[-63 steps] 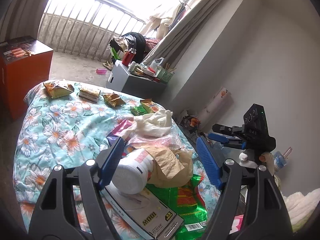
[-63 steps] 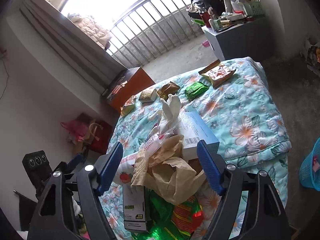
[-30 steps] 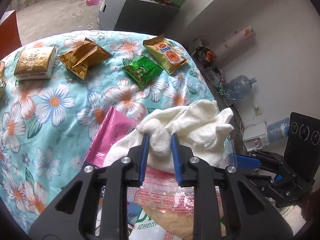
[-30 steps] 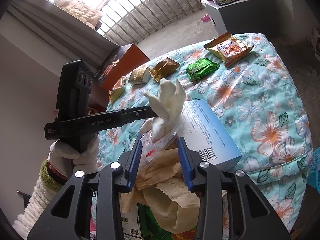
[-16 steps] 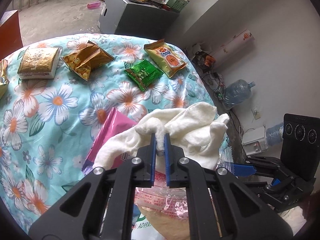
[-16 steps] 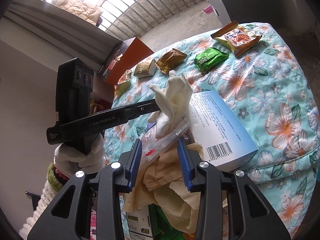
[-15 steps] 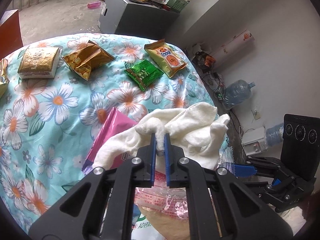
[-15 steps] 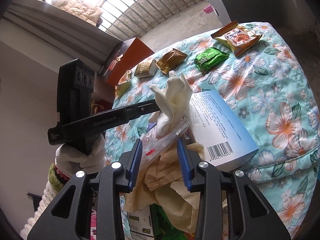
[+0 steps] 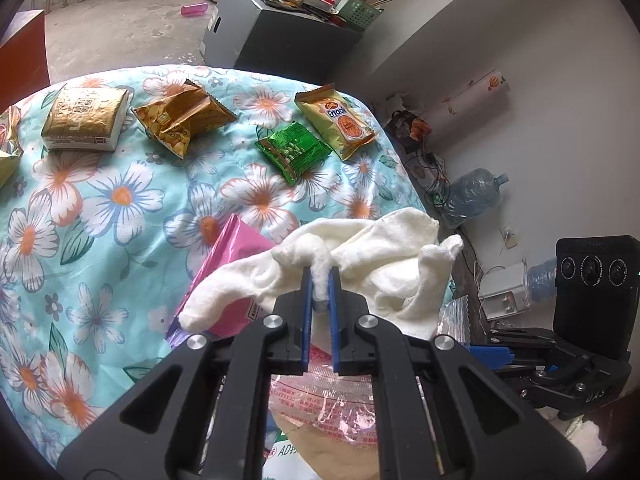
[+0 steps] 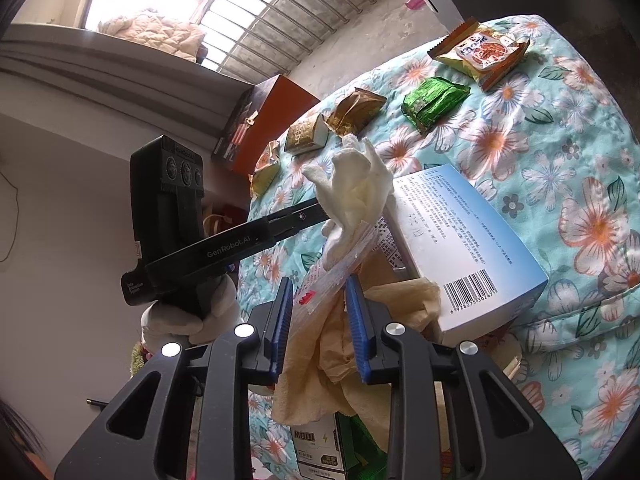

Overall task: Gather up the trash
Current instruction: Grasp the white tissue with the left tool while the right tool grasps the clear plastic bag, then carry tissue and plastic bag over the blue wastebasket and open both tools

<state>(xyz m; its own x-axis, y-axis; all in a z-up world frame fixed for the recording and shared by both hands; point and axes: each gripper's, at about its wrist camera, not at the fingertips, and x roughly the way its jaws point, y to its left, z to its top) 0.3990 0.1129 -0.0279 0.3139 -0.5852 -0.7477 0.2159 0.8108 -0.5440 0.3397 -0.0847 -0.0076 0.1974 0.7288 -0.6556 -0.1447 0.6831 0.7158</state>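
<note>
Pinching a fold of the white cloth, the left gripper has its blue fingers clenched on the fabric, with only the thin ridge of cloth between them. From the right wrist view, the same cloth hangs bunched from the tip of the left gripper, raised above the pile.

The right gripper is closing its fingers around a clear plastic bag with red print. The bag passes between the two fingers and touches the right-hand one; contact on the other side cannot be told. The bag's upper end reaches the underside of the cloth.

Under the bag lies crumpled brown paper. Just beside it rests a light blue box with a barcode, and below the paper a white carton shows. A pink packet lies partly beneath the cloth.

All of this trash sits on a flowered bedspread. Farther across the bedspread, well apart from the pile, lie a green packet, a yellow snack packet, a crumpled gold packet and a gold block packet.

A white-gloved hand holds the left gripper's body.
</note>
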